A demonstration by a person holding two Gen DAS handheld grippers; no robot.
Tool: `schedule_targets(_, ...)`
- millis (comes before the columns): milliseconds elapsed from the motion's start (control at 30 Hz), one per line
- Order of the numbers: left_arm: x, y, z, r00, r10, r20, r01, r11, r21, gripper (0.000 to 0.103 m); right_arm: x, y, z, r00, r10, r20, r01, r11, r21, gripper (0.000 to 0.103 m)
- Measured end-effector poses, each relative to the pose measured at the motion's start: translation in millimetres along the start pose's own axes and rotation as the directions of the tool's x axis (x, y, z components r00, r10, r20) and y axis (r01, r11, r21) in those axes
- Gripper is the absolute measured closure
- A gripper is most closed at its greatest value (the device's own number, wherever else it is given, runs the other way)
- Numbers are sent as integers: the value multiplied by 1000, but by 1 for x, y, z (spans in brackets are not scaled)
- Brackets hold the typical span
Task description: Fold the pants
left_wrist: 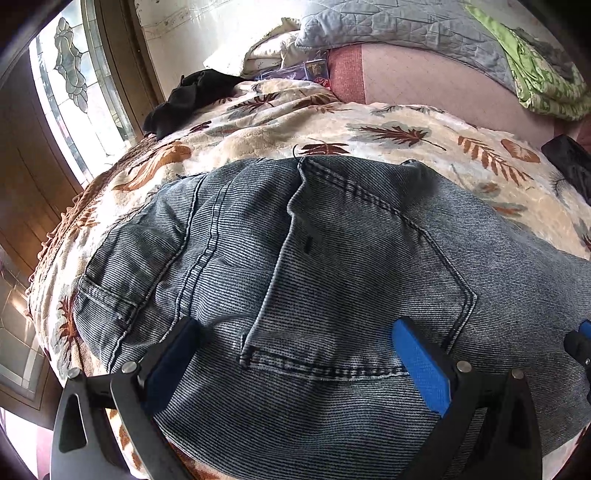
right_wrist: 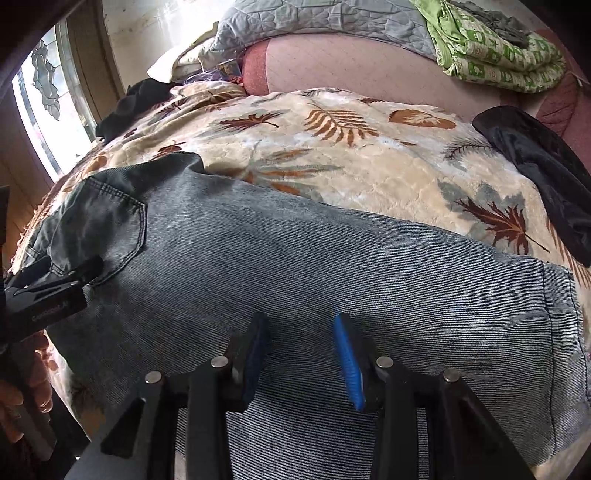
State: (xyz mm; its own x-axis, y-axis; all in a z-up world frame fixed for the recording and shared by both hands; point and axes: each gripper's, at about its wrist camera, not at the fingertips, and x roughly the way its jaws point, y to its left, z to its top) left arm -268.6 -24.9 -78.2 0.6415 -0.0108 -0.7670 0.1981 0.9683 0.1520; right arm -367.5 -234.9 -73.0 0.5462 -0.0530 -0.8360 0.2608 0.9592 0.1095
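Home bedroom, def. Bed w/ leaf blanket (right_wrist: 332,155), pillows (left_wrist: 258,51), quilt (right_wrist: 314,18). Leaded window (left_wrist: 70,74) at left.

My left view loses the pants (left_wrist: 332,258) past its right and bottom edges, so their legs are out of sight there. My own fingers (right_wrist: 349,363) cover the near denim edge. The small items beside the pillow (left_wrist: 258,51) are too tiny to identify.
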Motion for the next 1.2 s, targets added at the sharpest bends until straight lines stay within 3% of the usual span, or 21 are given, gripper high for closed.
schedule_targets(333, -3, 0, 7, 1000, -2, -16, 2, 1000, 17, 0, -17, -7, 2, 999, -3, 33, 2, 999, 42, 62)
schedule_targets(600, -33, -16, 12, 991, -18, 131, 10, 998, 65, 0, -66, -56, 1, 988, -53, 146, 26, 983, 181, 62)
schedule_targets(633, -36, -20, 11, 989, -23, 148, 11, 997, 81, 0, -71, -64, -1, 988, -60, 146, 29, 979, 204, 60)
schedule_targets(733, -46, -32, 11, 981, -53, 188, 30, 992, 125, 0, -85, -91, -7, 985, -80, 154, 34, 959, 283, 41)
schedule_targets(767, -48, -37, 10, 979, -66, 194, 39, 989, 139, 0, -90, -99, -10, 982, -94, 162, 41, 952, 303, 41)
schedule_targets(1067, -51, -52, 10, 976, -72, 204, 33, 981, 190, 0, -120, -159, -29, 983, -167, 81, 117, 898, 424, 41)
schedule_targets(1200, -51, -52, 6, 977, -75, 201, 33, 978, 205, 0, -119, -179, -47, 993, -118, 19, 93, 863, 497, 41)
